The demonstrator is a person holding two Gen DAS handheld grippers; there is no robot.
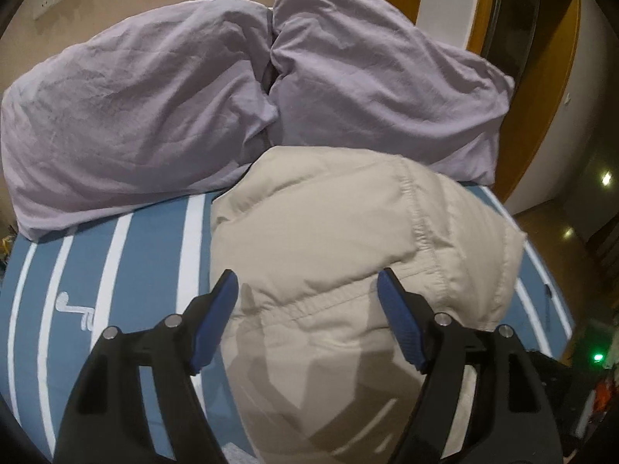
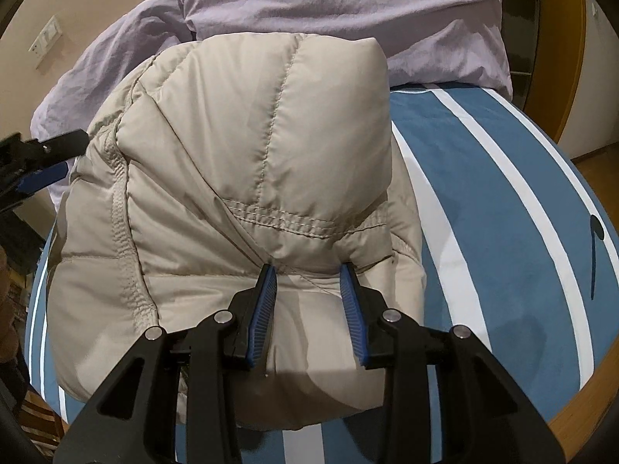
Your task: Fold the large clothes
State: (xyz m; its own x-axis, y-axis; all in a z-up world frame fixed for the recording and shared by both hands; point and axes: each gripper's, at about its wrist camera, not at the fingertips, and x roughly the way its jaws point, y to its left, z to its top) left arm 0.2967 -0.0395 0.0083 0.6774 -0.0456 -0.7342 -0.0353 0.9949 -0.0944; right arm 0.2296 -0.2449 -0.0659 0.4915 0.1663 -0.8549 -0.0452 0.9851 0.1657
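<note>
A beige puffer jacket (image 1: pixel 348 232) lies folded into a thick bundle on the blue-and-white striped bed sheet (image 1: pixel 127 270). My left gripper (image 1: pixel 307 276) hovers over the jacket's near-left part with its jaws wide apart and nothing pinched; one blue pad (image 1: pixel 216 317) sits by the jacket's edge. In the right wrist view the jacket (image 2: pixel 251 135) fills the middle. My right gripper (image 2: pixel 307 266) has its jaws narrowed on a puffy fold just below a stitched seam, and creases gather at its fingertips. The left gripper (image 2: pixel 71 154) shows at that view's left edge, beside the jacket.
Two lilac pillows (image 1: pixel 127 96) (image 1: pixel 379 69) lean against the beige wall behind the jacket. The striped sheet (image 2: pixel 483 212) runs out to the right of the jacket. A wooden door frame (image 1: pixel 541 116) and floor lie past the bed's right edge.
</note>
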